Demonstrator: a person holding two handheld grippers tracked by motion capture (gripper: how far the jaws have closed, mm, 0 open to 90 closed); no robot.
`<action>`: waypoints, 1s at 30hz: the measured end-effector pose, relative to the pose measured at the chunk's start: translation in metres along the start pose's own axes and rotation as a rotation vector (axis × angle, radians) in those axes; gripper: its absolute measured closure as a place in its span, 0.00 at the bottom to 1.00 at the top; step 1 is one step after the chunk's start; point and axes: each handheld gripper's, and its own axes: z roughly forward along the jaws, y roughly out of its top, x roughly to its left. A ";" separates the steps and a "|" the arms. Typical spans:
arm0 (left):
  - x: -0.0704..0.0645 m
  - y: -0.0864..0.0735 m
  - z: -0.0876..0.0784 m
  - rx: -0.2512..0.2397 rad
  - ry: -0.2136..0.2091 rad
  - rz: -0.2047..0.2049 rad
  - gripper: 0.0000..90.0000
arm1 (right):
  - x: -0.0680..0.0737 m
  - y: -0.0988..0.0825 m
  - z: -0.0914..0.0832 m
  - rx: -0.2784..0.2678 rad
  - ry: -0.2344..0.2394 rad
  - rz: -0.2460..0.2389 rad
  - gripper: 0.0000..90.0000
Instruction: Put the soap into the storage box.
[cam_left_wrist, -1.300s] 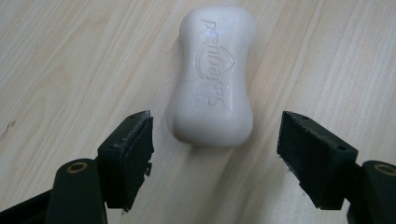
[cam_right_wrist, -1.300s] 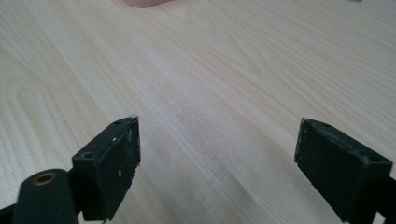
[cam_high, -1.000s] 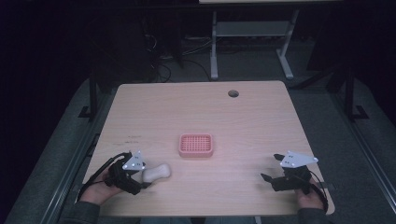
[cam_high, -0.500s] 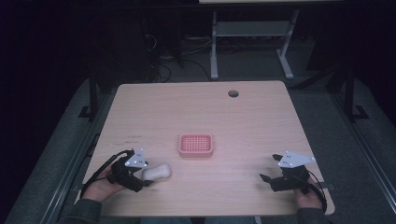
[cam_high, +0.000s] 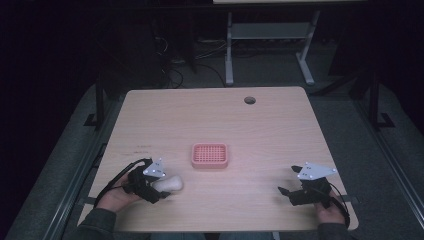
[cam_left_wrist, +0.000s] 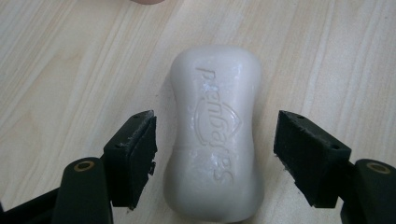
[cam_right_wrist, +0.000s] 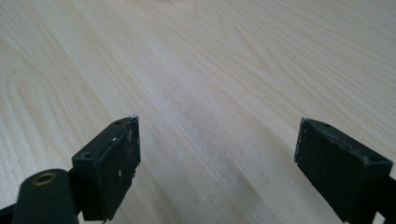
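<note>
Between the left jaws, untouched soap bar (cam_left_wrist: 215, 135)

Dim rm, wood table (cam_high: 280, 130) w/ cable hole (cam_high: 249, 100), grey desk frame (cam_high: 267, 35) behind

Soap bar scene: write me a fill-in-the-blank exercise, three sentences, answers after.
1. The white soap bar lies between the jaws of the ____ gripper.
2. The slotted soap dish in the middle of the table is ____ in colour.
3. The right gripper has its jaws open over bare ____.

Missing words: left; pink; wood
</note>
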 end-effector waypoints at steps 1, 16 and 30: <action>0.001 0.001 0.001 0.002 0.000 0.003 0.33 | 0.000 0.000 0.000 -0.001 0.000 0.000 0.15; 0.005 0.005 0.008 0.020 -0.023 -0.006 0.38 | 0.000 0.000 0.000 -0.004 0.001 -0.003 0.15; 0.006 0.006 0.013 0.040 -0.045 0.008 0.50 | 0.001 0.001 -0.001 -0.007 0.002 -0.001 0.15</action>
